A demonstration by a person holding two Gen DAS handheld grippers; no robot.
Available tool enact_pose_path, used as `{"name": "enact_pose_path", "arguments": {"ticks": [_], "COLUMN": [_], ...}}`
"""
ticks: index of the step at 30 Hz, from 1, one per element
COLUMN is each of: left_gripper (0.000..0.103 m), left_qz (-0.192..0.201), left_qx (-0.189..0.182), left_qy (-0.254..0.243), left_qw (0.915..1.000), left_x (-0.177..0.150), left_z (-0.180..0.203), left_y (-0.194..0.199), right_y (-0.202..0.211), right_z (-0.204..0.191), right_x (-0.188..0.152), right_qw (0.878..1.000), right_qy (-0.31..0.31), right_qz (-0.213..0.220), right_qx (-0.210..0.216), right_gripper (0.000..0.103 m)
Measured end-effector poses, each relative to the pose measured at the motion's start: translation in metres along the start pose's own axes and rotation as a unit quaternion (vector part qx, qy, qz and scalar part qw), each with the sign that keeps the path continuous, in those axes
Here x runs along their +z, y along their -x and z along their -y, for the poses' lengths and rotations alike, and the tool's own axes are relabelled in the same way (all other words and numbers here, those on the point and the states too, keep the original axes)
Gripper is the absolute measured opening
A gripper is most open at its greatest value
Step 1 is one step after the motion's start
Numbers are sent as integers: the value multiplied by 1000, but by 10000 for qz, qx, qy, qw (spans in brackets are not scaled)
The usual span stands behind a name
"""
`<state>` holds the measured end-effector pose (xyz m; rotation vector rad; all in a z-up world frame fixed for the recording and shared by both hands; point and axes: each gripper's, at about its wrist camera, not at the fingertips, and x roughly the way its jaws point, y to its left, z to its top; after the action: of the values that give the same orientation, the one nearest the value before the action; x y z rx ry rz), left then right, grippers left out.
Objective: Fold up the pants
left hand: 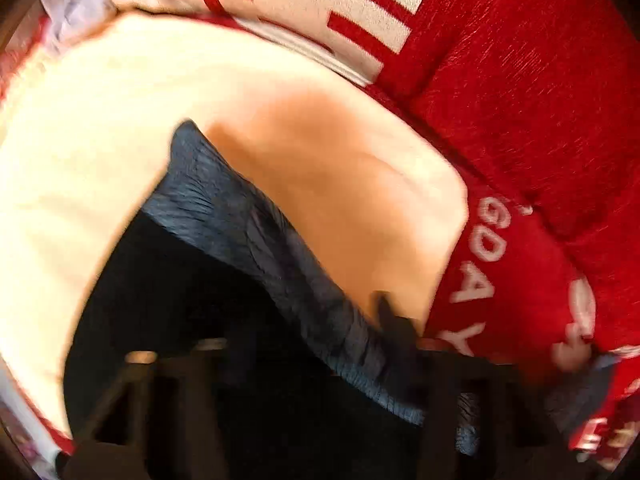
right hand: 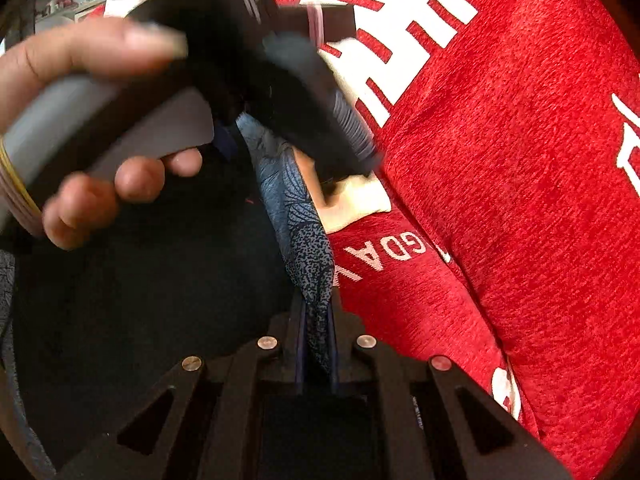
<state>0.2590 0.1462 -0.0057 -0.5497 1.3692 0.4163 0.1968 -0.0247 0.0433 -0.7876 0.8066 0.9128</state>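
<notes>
We saw dark navy pants (right hand: 310,248) with a grey-blue speckled, leaf-veined print along the edge. The cloth (right hand: 520,200) under them was red with white lettering. A cream patch (left hand: 100,140) lay to the left. The right gripper (right hand: 316,344) was black.

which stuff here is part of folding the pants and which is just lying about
Job:
- pants, dark with a blue patterned edge
- right gripper, shut on that edge
- left gripper, at the same edge

Lying about:
- red cloth with white lettering
- cream cloth
</notes>
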Motion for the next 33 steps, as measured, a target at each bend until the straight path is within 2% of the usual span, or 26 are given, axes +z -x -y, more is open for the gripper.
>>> {"name": "enact_pose_path", "arguments": {"ticks": [1, 2, 3, 5, 6, 7, 8, 9, 10, 12, 13, 14, 15, 16, 18, 20, 23, 26, 29, 33], "left_gripper": [29, 26, 23, 19, 19, 18, 18, 18, 18, 18, 18, 18, 18, 18, 18, 18, 18, 18, 18, 18], "left_qz": [41, 63, 98, 137, 154, 171, 202, 238, 259, 269, 265, 258, 231, 263, 372, 522, 769, 1127, 1294, 1302], "left_qx": [-92, -121, -163, -205, -218, -239, -256, -258, -254, -271, -304, -355, -419, -475, -632, -799, -1012, -1226, -1310, -1459], "left_qy": [-24, -17, -5, -32, -52, -67, -84, -93, -95, -74, -55, -34, -3, -3, -28, -51, -82, -110, -146, -34], "left_qw": [9999, 9999, 9998, 9997, 9996, 9995, 9994, 9993, 9993, 9992, 9992, 9990, 9989, 9985, 9973, 9954, 9919, 9860, 9828, 9807], "left_x": [-2, -3, -5, -9, -11, -14, -17, -19, -22, -24, -26, -27, -30, -31, -38, -51, -65, -101, -142, -200], "left_z": [-1, -4, -8, -14, -16, -18, -19, -19, -21, -22, -24, -26, -28, -31, -35, -41, -46, -57, -70, -95], "left_y": [2, 4, 6, 7, 7, 7, 8, 9, 9, 11, 13, 15, 20, 26, 41, 61, 90, 126, 140, 134], "right_y": [-5, -6, -8, -10, -15, -18, -21, -26, -39, -57, -62, -64, -61, -55, -32, -7, 30, 65, 91, 105], "right_z": [1, 1, 2, 10, 18, 25, 37, 45, 58, 72, 74, 76, 75, 73, 57, 40, 20, -5, -38, -101], "right_x": [3, 3, 4, 4, 4, 3, 1, -1, -2, -4, -6, -7, -5, -3, 2, 2, -1, -8, -17, -46], "right_qw": [10000, 10000, 10000, 9998, 9994, 9993, 9987, 9972, 9930, 9875, 9844, 9813, 9788, 9805, 9903, 9954, 9982, 9969, 9953, 9928], "right_qy": [17, 8, -35, -144, -237, -305, -424, -525, -718, -997, -1063, -1100, -1103, -1087, -765, -559, -589, -728, -667, -571], "right_qz": [8, 18, -3, -60, -144, -131, -53, -170, -451, -792, -911, -943, -927, -864, -637, -447, -111, 171, 346, 285], "right_qx": [-33, -71, -50, 102, 197, 191, 274, 504, 823, 930, 1065, 1269, 1457, 1389, 968, 633, 80, -232, -605, -1015], "right_gripper": [10, 10, 15, 39, 74, 90, 91, 91, 91, 91, 83, 67, 35, 31, 23, 20, 19, 19, 19, 18]}}
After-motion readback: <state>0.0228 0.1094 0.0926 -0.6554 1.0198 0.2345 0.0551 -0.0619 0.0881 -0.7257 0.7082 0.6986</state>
